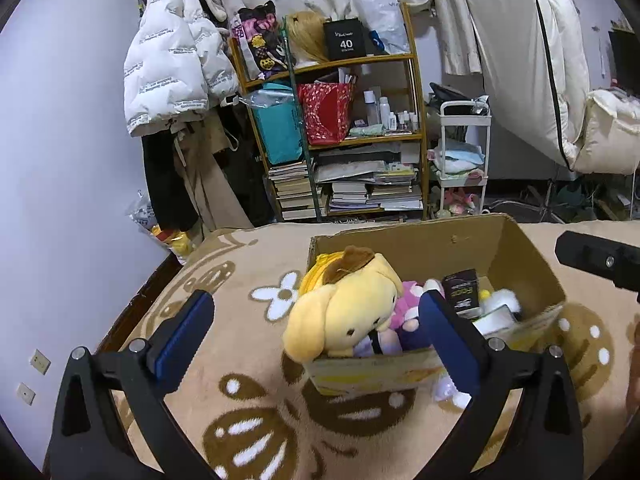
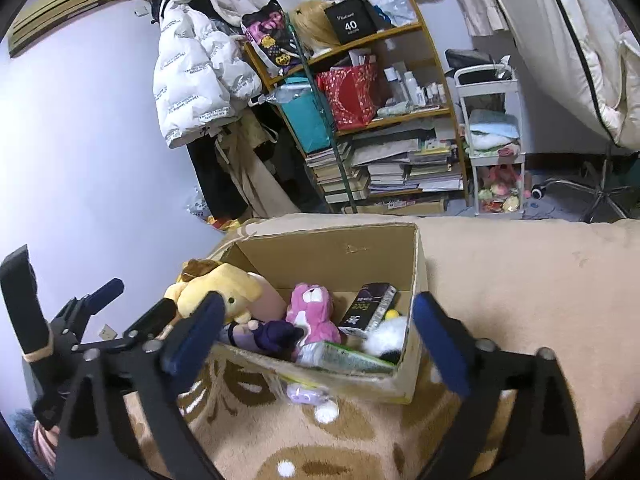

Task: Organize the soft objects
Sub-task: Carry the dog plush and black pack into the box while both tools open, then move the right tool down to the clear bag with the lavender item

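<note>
A cardboard box (image 1: 424, 240) (image 2: 332, 252) sits on a beige patterned blanket. Inside lie a big yellow plush dog (image 1: 344, 312) (image 2: 224, 288), a pink plush (image 2: 312, 312) (image 1: 404, 304), a dark purple plush (image 2: 276, 336), a white fluffy toy (image 2: 386, 338) (image 1: 500, 300) and a black carton (image 2: 370, 306) (image 1: 462, 290). A small lilac plush (image 2: 304, 394) (image 1: 448, 390) lies on the blanket against the box's near wall. My left gripper (image 1: 316, 340) is open and empty just before the box. My right gripper (image 2: 316, 344) is open and empty above the box's near edge.
A cluttered bookshelf (image 1: 352, 136) (image 2: 384, 120), a white puffer jacket (image 1: 172, 72) and a white trolley (image 2: 496, 140) stand behind the bed. The blanket's left edge (image 1: 160, 280) drops off near the wall. The left gripper (image 2: 96, 316) shows at left in the right wrist view.
</note>
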### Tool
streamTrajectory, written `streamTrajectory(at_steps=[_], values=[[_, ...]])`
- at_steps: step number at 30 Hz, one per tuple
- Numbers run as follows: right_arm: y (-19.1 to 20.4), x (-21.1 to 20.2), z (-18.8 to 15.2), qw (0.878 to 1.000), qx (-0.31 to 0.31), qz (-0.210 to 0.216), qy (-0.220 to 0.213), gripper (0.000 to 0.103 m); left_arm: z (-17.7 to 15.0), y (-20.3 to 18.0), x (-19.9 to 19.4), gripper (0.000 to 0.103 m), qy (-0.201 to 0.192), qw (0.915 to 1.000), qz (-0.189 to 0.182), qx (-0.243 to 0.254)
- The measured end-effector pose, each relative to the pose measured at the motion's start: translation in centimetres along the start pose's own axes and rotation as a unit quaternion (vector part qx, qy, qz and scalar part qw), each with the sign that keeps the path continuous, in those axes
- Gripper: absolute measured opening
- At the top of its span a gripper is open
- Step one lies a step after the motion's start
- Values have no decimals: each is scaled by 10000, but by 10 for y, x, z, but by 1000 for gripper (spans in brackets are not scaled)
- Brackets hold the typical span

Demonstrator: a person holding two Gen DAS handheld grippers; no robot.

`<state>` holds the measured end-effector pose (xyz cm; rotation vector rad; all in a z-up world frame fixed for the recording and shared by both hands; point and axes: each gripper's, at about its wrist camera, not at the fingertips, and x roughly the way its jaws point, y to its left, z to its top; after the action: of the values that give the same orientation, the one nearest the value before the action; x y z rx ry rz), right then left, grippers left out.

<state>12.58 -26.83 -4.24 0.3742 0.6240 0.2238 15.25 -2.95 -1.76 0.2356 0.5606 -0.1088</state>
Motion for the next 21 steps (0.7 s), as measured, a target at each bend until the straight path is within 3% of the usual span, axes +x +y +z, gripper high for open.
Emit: streamTrajectory(at_steps=[13, 21], values=[[11, -25, -23, 9993, 114, -316, 172, 103, -18, 18, -54, 102, 155, 9996, -139, -181], [18, -15, -40, 9974, 27, -539, 470, 103, -29, 26, -72, 102, 269, 9992, -195, -204]])
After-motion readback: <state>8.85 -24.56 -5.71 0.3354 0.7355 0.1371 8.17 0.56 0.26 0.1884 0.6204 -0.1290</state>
